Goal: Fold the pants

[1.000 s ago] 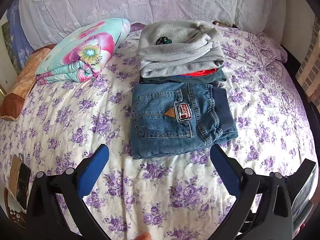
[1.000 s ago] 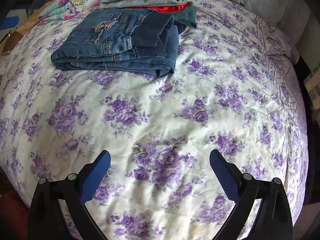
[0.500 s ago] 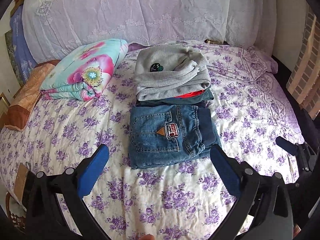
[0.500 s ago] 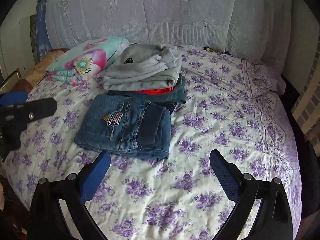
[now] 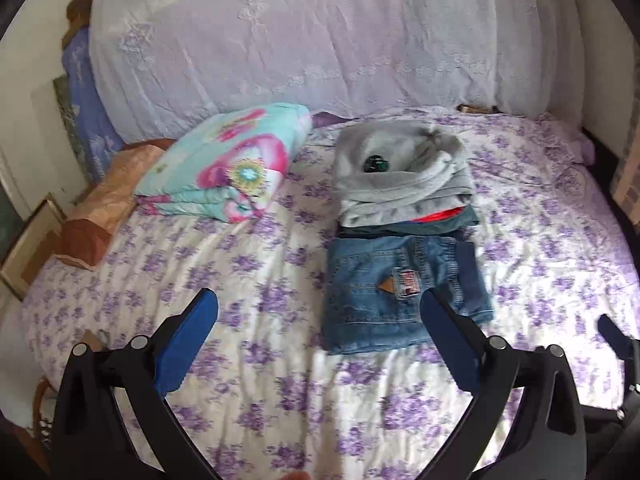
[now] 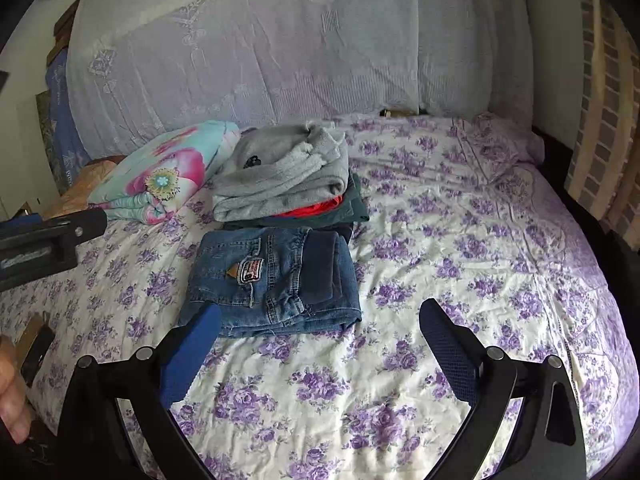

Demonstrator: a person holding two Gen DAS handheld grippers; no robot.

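A pair of blue jeans (image 5: 392,292) lies folded flat on the floral bedsheet, back pocket patch up; it also shows in the right wrist view (image 6: 276,280). My left gripper (image 5: 320,312) is open and empty, held above the sheet in front of the jeans. My right gripper (image 6: 320,320) is open and empty, also above the sheet near the jeans' front edge. The left gripper's body (image 6: 44,240) shows at the left edge of the right wrist view.
Behind the jeans is a stack of folded clothes topped by a grey sweatshirt (image 5: 400,176). A folded flowered quilt (image 5: 228,172) lies to its left. A brown pillow (image 5: 108,208) is at the bed's left edge. Lace-covered pillows (image 5: 320,40) line the headboard.
Both grippers have pulled back and risen away from the jeans, so the bed looks farther off. The folded jeans have not moved. Both stay open.
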